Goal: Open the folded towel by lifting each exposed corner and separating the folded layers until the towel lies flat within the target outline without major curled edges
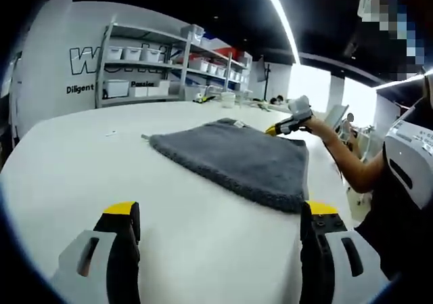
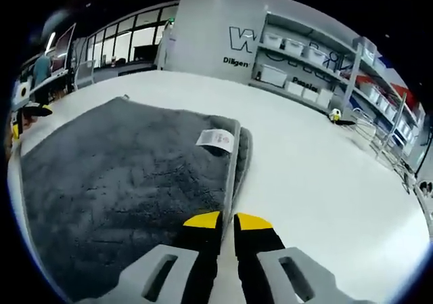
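Hovering with its fingers spread wide and gripping nothing, the left gripper is waiting over the white worktop just short of the folded grey towel. At the towel's edge near the label, the right gripper is pinching nearly closed, apparently on the top layer, though the hold is unclear. Next it likely needs to lift and peel that layer open.
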Available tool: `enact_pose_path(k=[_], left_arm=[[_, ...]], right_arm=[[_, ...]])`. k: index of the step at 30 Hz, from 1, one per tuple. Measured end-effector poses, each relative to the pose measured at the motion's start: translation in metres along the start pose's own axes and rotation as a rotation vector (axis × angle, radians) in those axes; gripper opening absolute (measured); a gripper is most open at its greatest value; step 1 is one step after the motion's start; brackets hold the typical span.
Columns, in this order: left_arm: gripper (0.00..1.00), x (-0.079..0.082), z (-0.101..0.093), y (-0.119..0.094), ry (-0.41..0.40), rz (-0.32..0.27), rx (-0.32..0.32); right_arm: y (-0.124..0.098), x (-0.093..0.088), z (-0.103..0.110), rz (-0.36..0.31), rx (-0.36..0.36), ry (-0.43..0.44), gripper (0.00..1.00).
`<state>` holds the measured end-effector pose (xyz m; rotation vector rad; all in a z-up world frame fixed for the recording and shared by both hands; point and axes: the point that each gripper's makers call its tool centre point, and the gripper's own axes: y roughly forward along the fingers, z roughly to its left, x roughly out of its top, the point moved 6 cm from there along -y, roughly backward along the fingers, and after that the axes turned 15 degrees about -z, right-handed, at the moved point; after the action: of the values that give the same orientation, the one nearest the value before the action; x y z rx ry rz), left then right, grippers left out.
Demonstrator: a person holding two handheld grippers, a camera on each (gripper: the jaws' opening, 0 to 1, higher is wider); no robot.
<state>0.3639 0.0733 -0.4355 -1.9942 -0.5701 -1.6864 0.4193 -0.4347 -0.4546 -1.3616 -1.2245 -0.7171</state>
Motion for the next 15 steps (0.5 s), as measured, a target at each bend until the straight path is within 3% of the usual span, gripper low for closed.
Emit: enact_pose_path(k=[15], left_arm=[[0.97,-0.001,0.003,-0.005,-0.002,0.005,0.026]], right_arm=[[-0.015,-0.014,-0.049,0.032,-0.069,-0.015,0.05]])
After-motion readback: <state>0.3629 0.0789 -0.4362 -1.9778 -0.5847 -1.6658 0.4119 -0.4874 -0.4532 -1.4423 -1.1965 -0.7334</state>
